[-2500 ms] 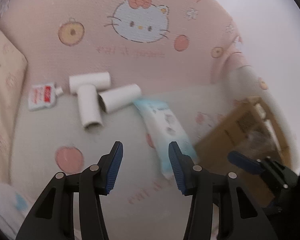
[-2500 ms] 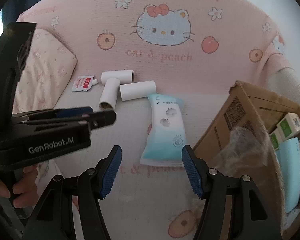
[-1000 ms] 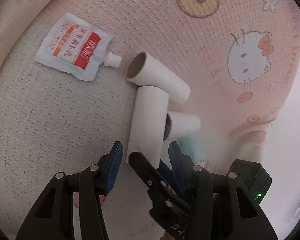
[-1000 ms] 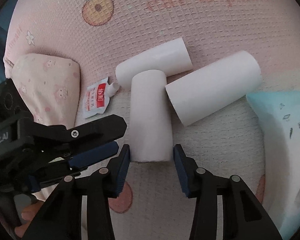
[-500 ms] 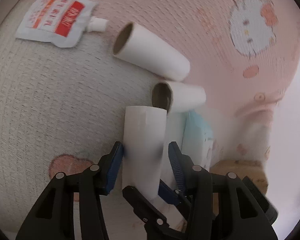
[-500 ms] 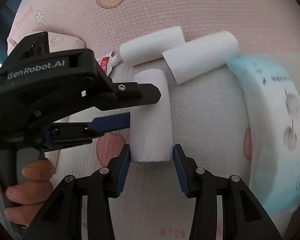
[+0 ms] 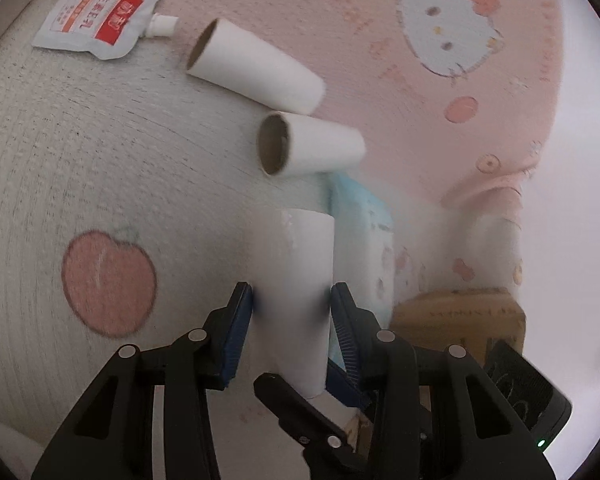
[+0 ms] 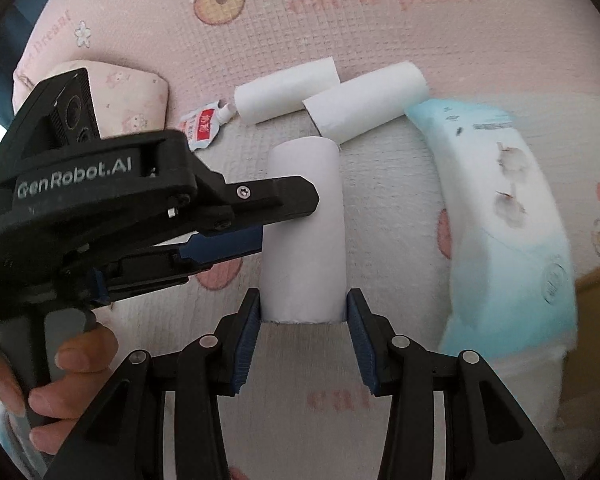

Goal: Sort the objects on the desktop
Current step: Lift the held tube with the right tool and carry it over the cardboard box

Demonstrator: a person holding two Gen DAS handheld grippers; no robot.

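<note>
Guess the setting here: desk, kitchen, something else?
Likely a bed in a bedroom, not a desk: a pink cartoon-cat blanket covers the soft surface, and a matching pillow lies at its edge. A cardboard box stands alongside.

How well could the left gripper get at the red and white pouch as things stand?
Probably not yet: the left gripper is shut on a cardboard tube, so its jaws are occupied. The red and white pouch itself lies unobstructed.

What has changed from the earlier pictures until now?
Both grippers left gripper and right gripper moved in and closed on one paper tube, lifting it away from the two other tubes. Those, the pouch and wipes pack stayed.
</note>
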